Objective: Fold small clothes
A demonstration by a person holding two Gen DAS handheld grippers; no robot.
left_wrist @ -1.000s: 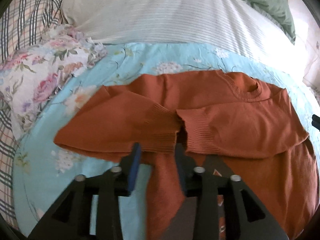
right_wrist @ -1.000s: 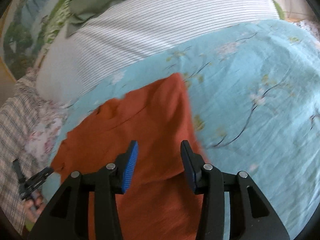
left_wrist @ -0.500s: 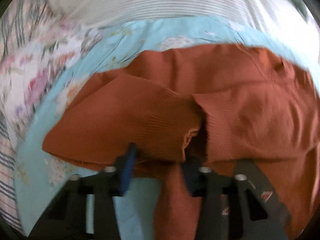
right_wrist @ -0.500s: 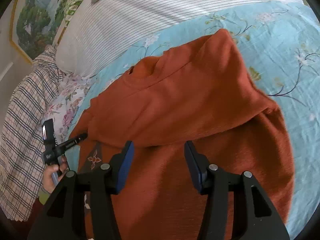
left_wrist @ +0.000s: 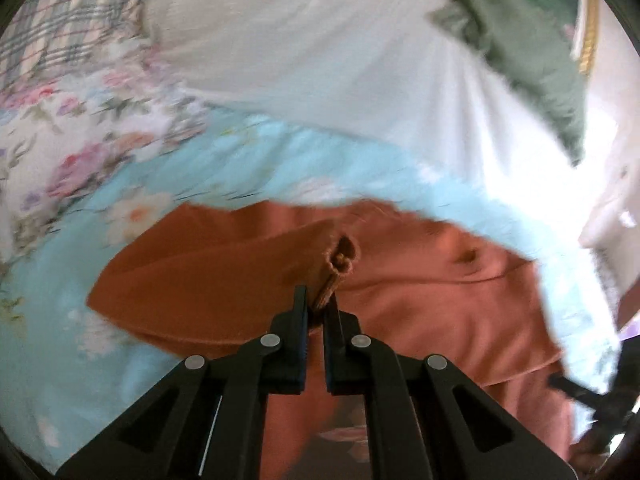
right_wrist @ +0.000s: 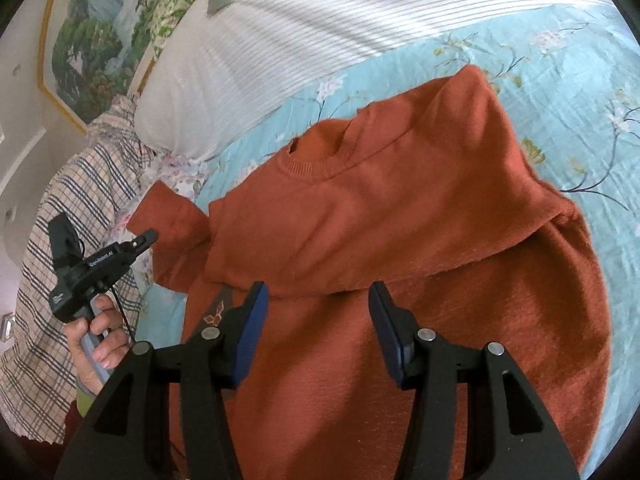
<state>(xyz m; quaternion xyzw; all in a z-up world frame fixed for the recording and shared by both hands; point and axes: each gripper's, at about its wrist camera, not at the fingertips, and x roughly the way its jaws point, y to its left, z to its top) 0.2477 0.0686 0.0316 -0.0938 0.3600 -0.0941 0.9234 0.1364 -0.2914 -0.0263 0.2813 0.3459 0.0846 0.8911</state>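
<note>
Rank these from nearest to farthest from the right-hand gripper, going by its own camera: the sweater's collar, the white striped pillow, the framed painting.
From the right gripper:
1. Sweater's collar, just ahead, centre.
2. White striped pillow, beyond the sweater, across the top.
3. Framed painting, on the wall, upper left.

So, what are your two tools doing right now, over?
Left tool shut on sleeve cuff. Right tool open, above orange sweater, holding nothing. Sweater half folded on blue bedspread. Nothing in the way.
</note>
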